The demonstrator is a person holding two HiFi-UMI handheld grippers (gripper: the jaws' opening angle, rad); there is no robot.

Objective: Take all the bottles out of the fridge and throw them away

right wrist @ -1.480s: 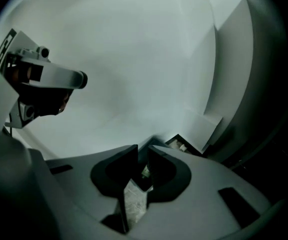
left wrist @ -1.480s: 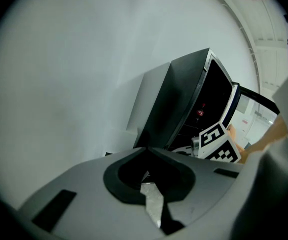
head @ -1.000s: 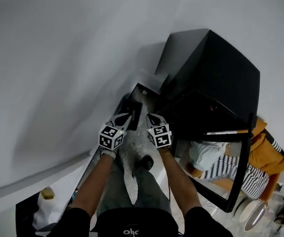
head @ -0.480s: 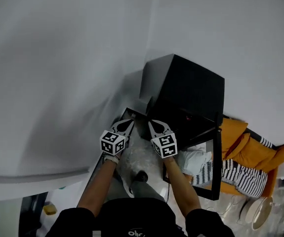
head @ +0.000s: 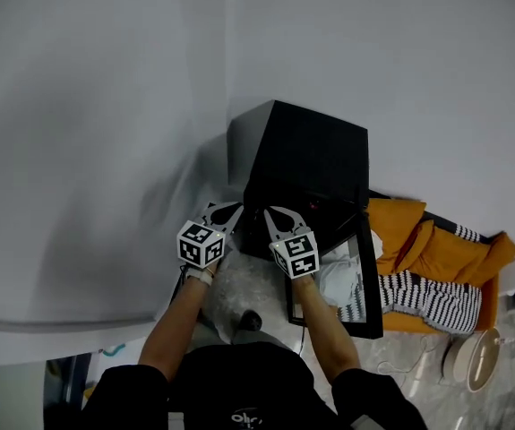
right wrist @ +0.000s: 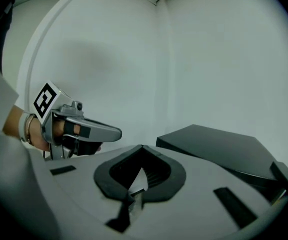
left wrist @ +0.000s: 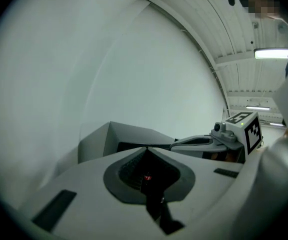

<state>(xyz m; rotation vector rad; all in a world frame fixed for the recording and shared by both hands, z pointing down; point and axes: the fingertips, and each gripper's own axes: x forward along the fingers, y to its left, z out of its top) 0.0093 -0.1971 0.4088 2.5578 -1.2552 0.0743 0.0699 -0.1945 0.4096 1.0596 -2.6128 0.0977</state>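
No bottle shows in any view. The black fridge [head: 302,155] stands against the white wall, and its glass door [head: 364,280] is swung open toward me on the right. My left gripper [head: 233,208] and right gripper [head: 276,212] hang side by side above the fridge's front, both shut and empty. In the left gripper view the jaw tips of the left gripper [left wrist: 146,147] meet over the fridge top [left wrist: 123,134], with the right gripper [left wrist: 179,143] beside them. The right gripper view shows the right gripper [right wrist: 142,146] closed, the left gripper [right wrist: 117,132] on its left and the fridge [right wrist: 219,146] on its right.
Orange cloth [head: 432,245] and striped cloth [head: 427,298] lie on the floor right of the open door. A round plate [head: 472,361] sits at the lower right. The white wall [head: 105,133] runs close on the left. My shoe [head: 251,320] is on the speckled floor.
Both grippers have risen from the low area in front of the fridge to above its front edge. They stayed shut and empty. The fridge now looks smaller and farther below.
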